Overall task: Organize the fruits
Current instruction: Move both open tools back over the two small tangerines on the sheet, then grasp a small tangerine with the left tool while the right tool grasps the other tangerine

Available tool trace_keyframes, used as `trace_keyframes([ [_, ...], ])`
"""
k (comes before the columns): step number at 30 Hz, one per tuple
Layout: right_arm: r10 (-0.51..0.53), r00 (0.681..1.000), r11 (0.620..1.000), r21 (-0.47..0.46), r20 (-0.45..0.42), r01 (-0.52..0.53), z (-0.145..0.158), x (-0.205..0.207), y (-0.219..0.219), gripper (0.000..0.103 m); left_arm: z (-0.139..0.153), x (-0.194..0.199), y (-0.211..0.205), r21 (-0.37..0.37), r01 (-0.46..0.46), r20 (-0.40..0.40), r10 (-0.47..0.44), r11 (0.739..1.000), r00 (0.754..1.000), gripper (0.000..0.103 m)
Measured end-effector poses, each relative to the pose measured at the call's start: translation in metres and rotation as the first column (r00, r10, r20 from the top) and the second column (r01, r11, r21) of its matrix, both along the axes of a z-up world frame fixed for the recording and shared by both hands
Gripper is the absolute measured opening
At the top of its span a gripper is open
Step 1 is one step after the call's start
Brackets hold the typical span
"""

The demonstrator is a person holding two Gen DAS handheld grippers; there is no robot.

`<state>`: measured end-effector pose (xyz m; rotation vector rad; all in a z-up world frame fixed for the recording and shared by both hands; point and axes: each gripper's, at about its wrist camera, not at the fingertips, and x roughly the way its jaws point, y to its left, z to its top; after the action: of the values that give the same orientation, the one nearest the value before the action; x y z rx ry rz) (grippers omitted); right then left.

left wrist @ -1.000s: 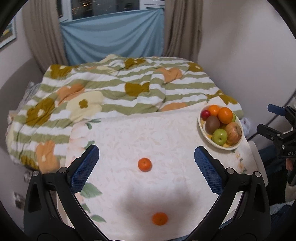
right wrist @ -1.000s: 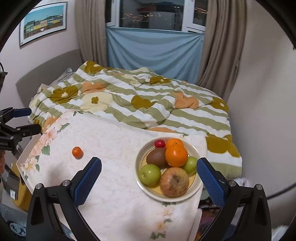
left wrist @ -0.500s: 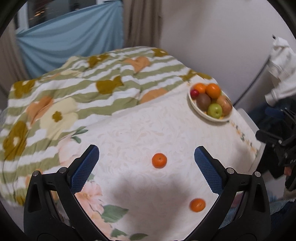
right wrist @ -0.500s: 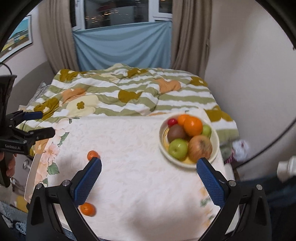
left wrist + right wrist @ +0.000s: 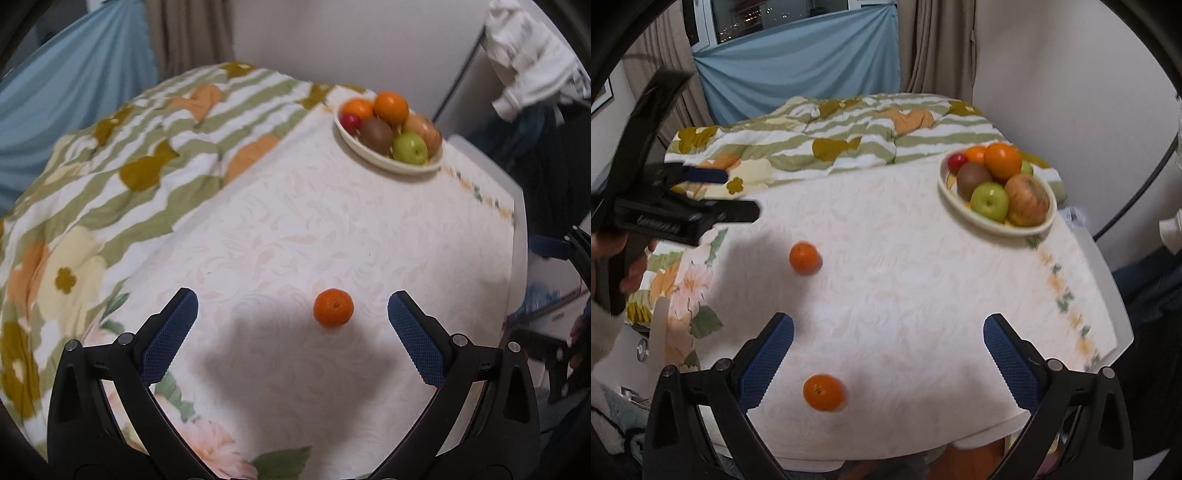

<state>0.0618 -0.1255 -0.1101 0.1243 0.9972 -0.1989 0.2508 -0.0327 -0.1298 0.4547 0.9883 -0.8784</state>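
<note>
1. My left gripper [image 5: 292, 314] has come lower and closer to the table [image 5: 369, 236] than it was a second ago. The near orange [image 5: 333, 308] looks much bigger now. It sits between my two blue left fingers [image 5: 170, 334], a bit nearer the right-side one, and touches neither.

2. My left fingers are spread wide and hold nothing. My right gripper [image 5: 888, 349] is spread wide too, with nothing in it.

3. My right gripper has swung since then. The second orange [image 5: 824, 392] was down by its left finger before; now it lies just inside that finger, below the tips.

4. The right camera shows both loose oranges (the left camera now shows only one). It also shows my left gripper [image 5: 713, 192] from the side, up and to the left, above the first orange [image 5: 804, 257], with part of my hand [image 5: 635, 269] on its handle.

5. The fruit bowl [image 5: 364, 146] is far ahead of my left gripper and off to the right. From my right gripper the bowl [image 5: 979, 218] is also ahead and to the right.

6. The orange by my left gripper is round, so it has no long side. Its little stem dimple faces up toward the camera.
</note>
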Motion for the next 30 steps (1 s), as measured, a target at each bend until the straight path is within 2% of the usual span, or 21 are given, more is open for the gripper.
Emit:
trace_keyframes([
  [3,0.0,1.0,1.0,0.015,-0.027,0.0,-0.017,-0.002,0.012,0.102,-0.018,0.001,-0.01,0.009,0.057,-0.017,-0.057,0.998,0.998,0.103],
  [6,0.008,0.998,1.0,0.03,-0.07,-0.006,-0.035,-0.004,0.02,0.102,-0.038,0.001,-0.02,0.027,0.098,-0.054,-0.097,0.995,0.994,0.09],
  [8,0.016,0.996,0.999,0.042,-0.092,-0.013,-0.044,-0.006,0.024,0.096,-0.052,-0.001,-0.025,0.046,0.123,-0.072,-0.12,0.991,0.99,0.084],
  [12,0.029,0.99,0.998,0.066,-0.137,-0.02,-0.059,-0.008,0.029,0.086,-0.069,-0.01,-0.033,0.069,0.169,-0.092,-0.163,0.983,0.982,0.08],
  [15,0.039,0.989,0.997,0.079,-0.143,-0.028,-0.065,-0.011,0.033,0.085,-0.075,-0.015,-0.036,0.076,0.193,-0.096,-0.185,0.978,0.978,0.072],
  [19,0.065,0.987,0.995,0.089,-0.147,-0.052,-0.068,-0.01,0.04,0.085,-0.083,-0.018,-0.04,0.095,0.203,-0.095,-0.194,0.975,0.976,0.067],
  [21,0.08,0.985,0.994,0.089,-0.154,-0.067,-0.07,-0.009,0.044,0.077,-0.083,-0.019,-0.041,0.092,0.207,-0.079,-0.2,0.974,0.977,0.065],
  [26,0.099,0.981,0.992,0.092,-0.165,-0.084,-0.074,-0.009,0.051,0.069,-0.082,-0.018,-0.042,0.098,0.204,-0.044,-0.201,0.974,0.979,0.043],
  [30,0.102,0.978,0.992,0.098,-0.18,-0.085,-0.076,-0.012,0.053,0.063,-0.081,-0.016,-0.039,0.092,0.195,-0.054,-0.191,0.976,0.98,0.043],
])
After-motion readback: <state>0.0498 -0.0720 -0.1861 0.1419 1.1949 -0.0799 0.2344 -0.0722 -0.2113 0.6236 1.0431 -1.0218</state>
